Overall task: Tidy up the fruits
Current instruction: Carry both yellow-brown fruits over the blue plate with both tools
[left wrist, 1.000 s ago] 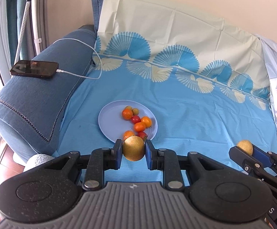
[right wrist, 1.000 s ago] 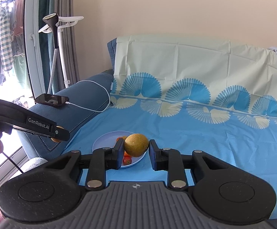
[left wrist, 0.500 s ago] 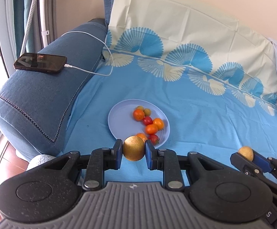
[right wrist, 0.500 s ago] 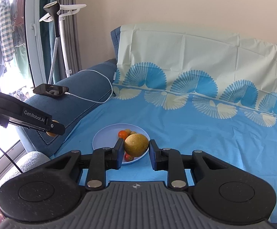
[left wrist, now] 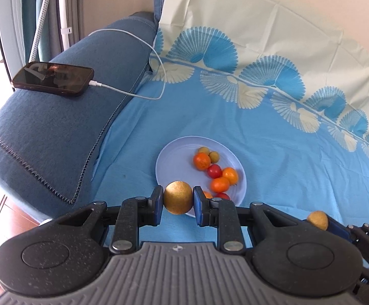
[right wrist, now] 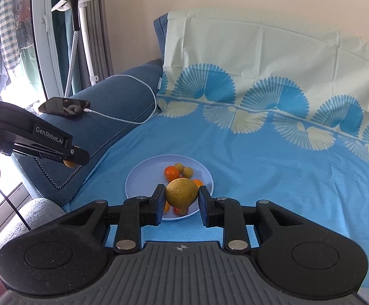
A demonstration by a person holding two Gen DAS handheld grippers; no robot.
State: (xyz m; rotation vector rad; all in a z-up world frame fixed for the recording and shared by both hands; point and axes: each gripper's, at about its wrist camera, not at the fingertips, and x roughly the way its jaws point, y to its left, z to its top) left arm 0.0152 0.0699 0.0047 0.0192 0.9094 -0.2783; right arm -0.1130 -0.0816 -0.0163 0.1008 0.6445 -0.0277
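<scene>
Covering the sofa, my blue fan-print sheet (left wrist: 273,137) fills both views, with the denim armrest (left wrist: 57,132) at nine o'clock carrying a phone (left wrist: 53,77) on its white cable (left wrist: 143,96). Centred on the sheet sits the pale plate (left wrist: 174,157), holding small orange, red and greenish fruits (left wrist: 216,170). My left gripper (left wrist: 178,202) is clamped on a golden round fruit (left wrist: 178,200), pads pressing both sides, over the plate's six o'clock rim. My right gripper (right wrist: 181,195) is clamped on a larger yellow-green fruit (right wrist: 181,194), which hides the plate's near half in its view. From the left wrist, that right-hand fruit shows at four o'clock. Compared with a second ago, the plate looms larger and nearer in both views; both grips are unchanged.
</scene>
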